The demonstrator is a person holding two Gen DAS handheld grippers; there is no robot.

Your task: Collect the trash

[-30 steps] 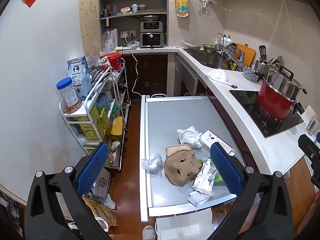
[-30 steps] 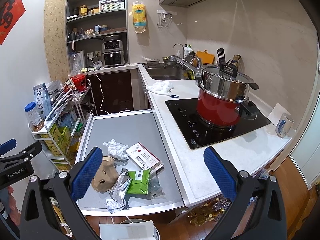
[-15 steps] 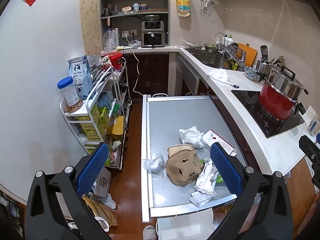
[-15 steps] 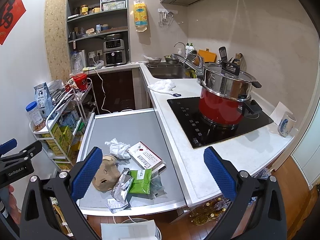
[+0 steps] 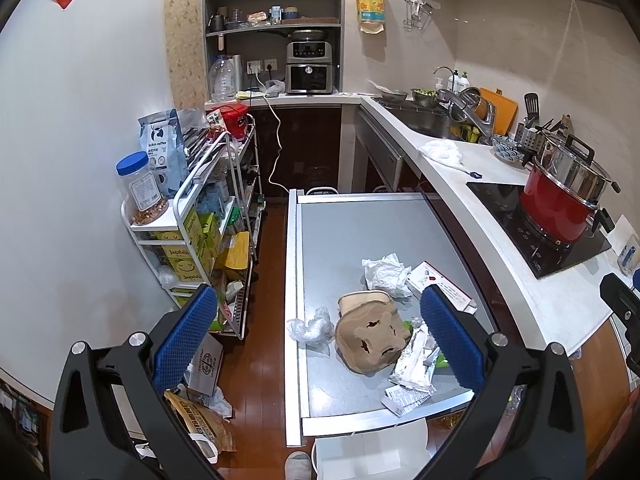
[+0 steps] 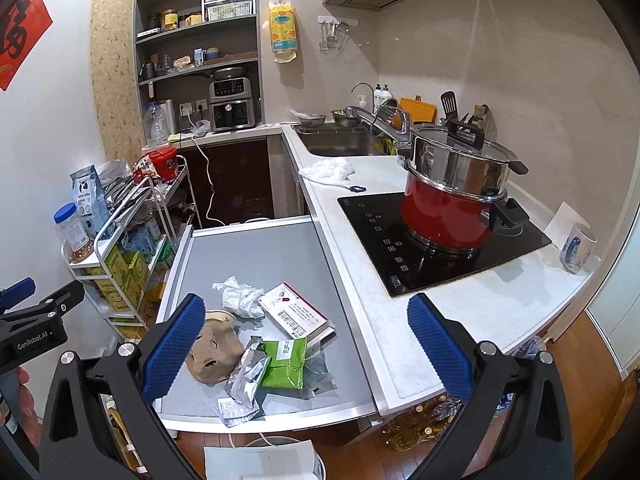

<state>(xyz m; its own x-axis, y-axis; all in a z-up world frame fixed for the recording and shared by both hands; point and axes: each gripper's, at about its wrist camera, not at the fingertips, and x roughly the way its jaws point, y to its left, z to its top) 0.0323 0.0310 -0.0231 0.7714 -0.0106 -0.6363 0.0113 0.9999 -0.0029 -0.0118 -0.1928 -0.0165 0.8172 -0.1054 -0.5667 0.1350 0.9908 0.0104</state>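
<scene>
Trash lies on the near end of the grey table (image 5: 360, 224) (image 6: 256, 256): a crushed brown paper cup carrier (image 5: 372, 336) (image 6: 214, 350), a crumpled white tissue (image 5: 386, 270) (image 6: 240, 296), a clear plastic wad (image 5: 312, 326), a white and red box (image 5: 440, 284) (image 6: 294, 314), a green packet (image 6: 286, 362) and a silver wrapper (image 5: 414, 366) (image 6: 246, 374). A white-lined bin (image 5: 368, 456) (image 6: 260, 462) stands under the table's near edge. My left gripper (image 5: 316, 344) hovers open above the carrier. My right gripper (image 6: 306, 354) hangs open over the table's right edge.
A white wire cart (image 5: 200, 216) with boxes, a jar and a coffee bag stands left of the table. The white counter (image 6: 460, 292) on the right carries an induction hob with a red pot (image 6: 452, 200), a mug (image 6: 576, 248) and a sink behind. A brown paper bag (image 5: 200, 424) lies on the floor.
Both views have tilted slightly: the table and trash sit a little lower in the frames. The trash has not moved and both grippers stay open.
</scene>
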